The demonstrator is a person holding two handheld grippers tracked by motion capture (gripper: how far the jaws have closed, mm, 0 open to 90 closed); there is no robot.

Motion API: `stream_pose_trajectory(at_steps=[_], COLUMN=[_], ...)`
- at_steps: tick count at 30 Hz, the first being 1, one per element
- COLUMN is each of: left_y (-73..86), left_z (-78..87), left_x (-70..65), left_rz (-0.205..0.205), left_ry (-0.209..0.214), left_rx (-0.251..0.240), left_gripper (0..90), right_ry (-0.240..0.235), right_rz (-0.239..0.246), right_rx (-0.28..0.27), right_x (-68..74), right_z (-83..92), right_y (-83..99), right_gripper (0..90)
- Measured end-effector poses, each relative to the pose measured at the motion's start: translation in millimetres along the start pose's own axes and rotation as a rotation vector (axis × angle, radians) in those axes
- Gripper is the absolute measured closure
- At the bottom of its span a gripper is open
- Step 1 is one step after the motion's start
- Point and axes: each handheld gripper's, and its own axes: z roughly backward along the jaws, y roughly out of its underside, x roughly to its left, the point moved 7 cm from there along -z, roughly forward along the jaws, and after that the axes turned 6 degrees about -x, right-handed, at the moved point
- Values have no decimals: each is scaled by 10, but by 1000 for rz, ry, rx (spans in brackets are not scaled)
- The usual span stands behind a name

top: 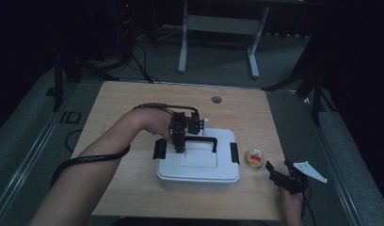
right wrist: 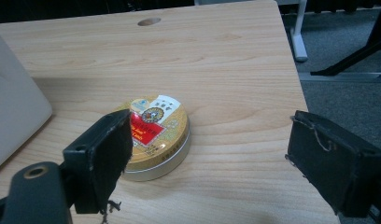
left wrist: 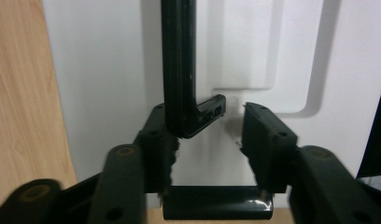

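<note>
My left gripper (left wrist: 205,135), low in its own view, has its jaws half closed around the corner of the black handle (left wrist: 179,65) on the white lidded box (top: 198,162), one pad touching and the other apart; I should centre before squeezing. My right gripper (right wrist: 207,158) gapes wide at the frame's bottom, holding nothing, the round gold tin (right wrist: 156,135) just beyond. Farther up lies the wooden table (top: 133,103), then grey floor and a white frame stand (top: 218,28).

Dim lab, test table (top: 133,99), stands (top: 218,28)
</note>
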Motion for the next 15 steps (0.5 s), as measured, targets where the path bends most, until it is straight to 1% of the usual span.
stream_pose_trajectory(at_steps=[1,2,4,6,8,9,10,12,13,14,15], left_y=[0,-9,-10,-11,-14,-14,-18,-28,-38,-42,-43], left_z=[0,-2,-5,-25,-21,-20,-21,-19,-21,-24,-26], left_x=[0,2,3,15,21,25,15,5,-5,-17,-25], left_rz=[0,-6,-11,-6,-7,0,-12,-6,-8,-10,-9], left_ry=[0,-2,-2,-8,-14,-10,-10,2,11,25,29], left_rx=[0,-11,-12,-13,-15,-11,-13,-18,-31,-40,-43], left_gripper=[553,575,585,636,649,678,686,720,733,778,807], right_ry=[0,0,0,0,0,1,1,1,1,1,1], right_rz=[0,-1,-1,0,0,0,0,0,0,0,0], right_rx=[0,0,0,1,1,2,1,2,2,3,3], right_x=[-1,-1,-1,-1,-1,-1,0,-1,-1,-1,-1], right_z=[0,0,0,-1,-1,-1,-1,-1,-2,-2,-2], right_y=[0,0,0,0,0,1,1,1,1,1,1], right_gripper=[137,137,137,137,137,137,137,137,137,137,137])
